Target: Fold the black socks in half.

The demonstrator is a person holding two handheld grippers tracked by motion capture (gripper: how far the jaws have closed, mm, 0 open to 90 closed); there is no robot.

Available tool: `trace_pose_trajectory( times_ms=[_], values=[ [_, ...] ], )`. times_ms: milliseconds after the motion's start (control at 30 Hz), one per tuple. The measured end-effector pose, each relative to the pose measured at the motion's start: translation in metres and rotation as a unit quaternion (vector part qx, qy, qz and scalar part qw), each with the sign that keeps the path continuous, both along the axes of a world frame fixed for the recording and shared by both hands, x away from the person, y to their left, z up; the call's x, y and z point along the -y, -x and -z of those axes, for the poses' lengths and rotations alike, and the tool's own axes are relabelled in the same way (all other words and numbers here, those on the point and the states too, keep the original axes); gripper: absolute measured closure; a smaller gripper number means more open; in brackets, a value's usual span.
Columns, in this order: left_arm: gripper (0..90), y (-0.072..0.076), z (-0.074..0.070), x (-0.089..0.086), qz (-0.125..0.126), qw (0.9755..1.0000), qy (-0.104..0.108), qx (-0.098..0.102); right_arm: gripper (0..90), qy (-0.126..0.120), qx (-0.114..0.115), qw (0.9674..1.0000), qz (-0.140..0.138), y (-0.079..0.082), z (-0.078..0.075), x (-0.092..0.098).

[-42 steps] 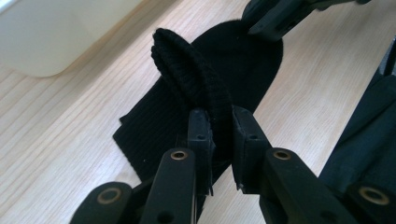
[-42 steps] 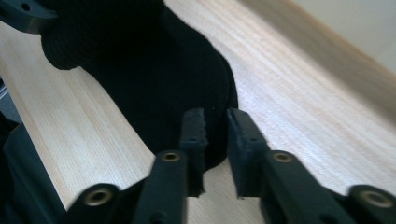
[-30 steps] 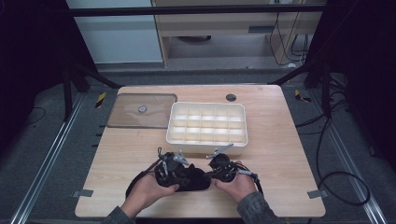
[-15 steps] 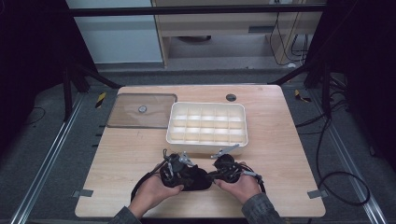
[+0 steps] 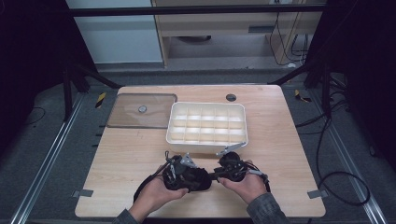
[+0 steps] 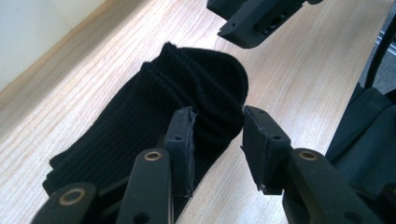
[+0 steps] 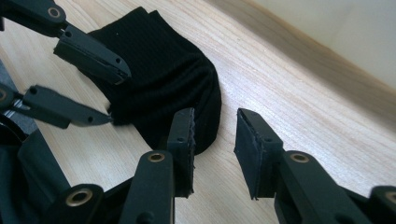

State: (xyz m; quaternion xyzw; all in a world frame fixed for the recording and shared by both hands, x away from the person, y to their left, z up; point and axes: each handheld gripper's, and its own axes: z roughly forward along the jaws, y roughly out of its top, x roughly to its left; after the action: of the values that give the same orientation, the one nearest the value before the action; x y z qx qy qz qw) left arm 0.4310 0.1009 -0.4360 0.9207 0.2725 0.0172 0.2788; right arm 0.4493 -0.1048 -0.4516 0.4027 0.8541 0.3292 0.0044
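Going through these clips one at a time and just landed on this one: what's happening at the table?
A person holds a gripper in each hand over a folded black ribbed sock lying on the light wooden table, in front of a white compartment tray. The left gripper and right gripper have just been opening. The left one's fingers straddle the sock's edge without pressing it; the right one's gap shows bare wood beside the sock.

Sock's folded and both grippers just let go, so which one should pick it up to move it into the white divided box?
Probably left. The left gripper, jaws just opened, straddles the folded black sock's end. The right gripper, also just opened, has mostly bare table between its jaws, beside the sock's edge. The white divided box lies just beyond both.
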Motion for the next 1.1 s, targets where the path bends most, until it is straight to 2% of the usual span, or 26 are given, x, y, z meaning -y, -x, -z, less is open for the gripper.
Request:
trace_pose_trajectory(
  times_ms=[33, 67, 267, 367, 433, 467, 500, 567, 667, 700, 733, 833, 900, 1033, 1100],
  values=[
    [62.7, 0.000, -0.002, 0.000, 0.001, 1.0000, -0.002, 0.003, 67.2, 0.001, -0.001, 1.0000, 0.002, 0.000, -0.001, 0.000],
    [61.2, 0.001, -0.007, 0.000, -0.001, 0.9998, -0.007, 0.016, 65.7, 0.003, 0.003, 1.0000, 0.003, -0.001, -0.003, -0.001],
    [54.2, -0.001, -0.014, -0.010, -0.021, 0.9989, -0.024, 0.036, 60.6, 0.009, 0.007, 0.9999, 0.006, -0.001, -0.008, -0.006],
    [46.8, -0.004, -0.015, -0.021, -0.039, 0.9974, -0.037, 0.049, 57.1, 0.013, 0.010, 0.9998, 0.010, -0.001, -0.011, -0.010],
    [37.8, -0.006, -0.015, -0.033, -0.060, 0.9959, -0.040, 0.055, 50.7, 0.019, 0.018, 0.9995, 0.017, -0.001, -0.014, -0.012],
    [34.9, -0.006, -0.015, -0.033, -0.060, 0.9959, -0.040, 0.055, 50.7, 0.019, 0.018, 0.9995, 0.017, -0.001, -0.014, -0.012],
    [31.6, -0.009, -0.015, -0.039, -0.071, 0.9948, -0.046, 0.056, 45.3, 0.024, 0.024, 0.9992, 0.023, -0.001, -0.016, -0.013],
    [29.5, -0.010, -0.015, -0.043, -0.078, 0.9939, -0.050, 0.060, 42.8, 0.026, 0.027, 0.9990, 0.025, -0.001, -0.017, -0.014],
    [16.6, -0.012, -0.016, -0.054, -0.096, 0.9925, -0.044, 0.061, 35.3, 0.030, 0.037, 0.9983, 0.035, 0.001, -0.022, -0.016],
    [13.9, -0.012, -0.016, -0.054, -0.096, 0.9925, -0.044, 0.061, 35.3, 0.030, 0.037, 0.9983, 0.035, 0.001, -0.022, -0.016],
    [13.9, -0.013, -0.016, -0.058, -0.095, 0.9927, -0.044, 0.059, 33.2, 0.032, 0.040, 0.9981, 0.034, 0.001, -0.022, -0.016],
    [5.4, -0.013, -0.015, -0.066, -0.091, 0.9935, -0.039, 0.056, 24.9, 0.036, 0.047, 0.9977, 0.033, 0.001, -0.023, -0.020],
    [5.4, -0.013, -0.013, -0.072, -0.095, 0.9933, -0.032, 0.057, 23.5, 0.037, 0.046, 0.9977, 0.034, 0.001, -0.023, -0.021],
    [8.3, -0.012, -0.010, -0.085, -0.097, 0.9942, -0.015, 0.042, 16.6, 0.040, 0.043, 0.9980, 0.026, -0.001, -0.023, -0.024],
    [8.0, -0.010, -0.009, -0.088, -0.100, 0.9939, -0.015, 0.042, 17.0, 0.039, 0.043, 0.9980, 0.025, -0.001, -0.023, -0.024]
  ],
)
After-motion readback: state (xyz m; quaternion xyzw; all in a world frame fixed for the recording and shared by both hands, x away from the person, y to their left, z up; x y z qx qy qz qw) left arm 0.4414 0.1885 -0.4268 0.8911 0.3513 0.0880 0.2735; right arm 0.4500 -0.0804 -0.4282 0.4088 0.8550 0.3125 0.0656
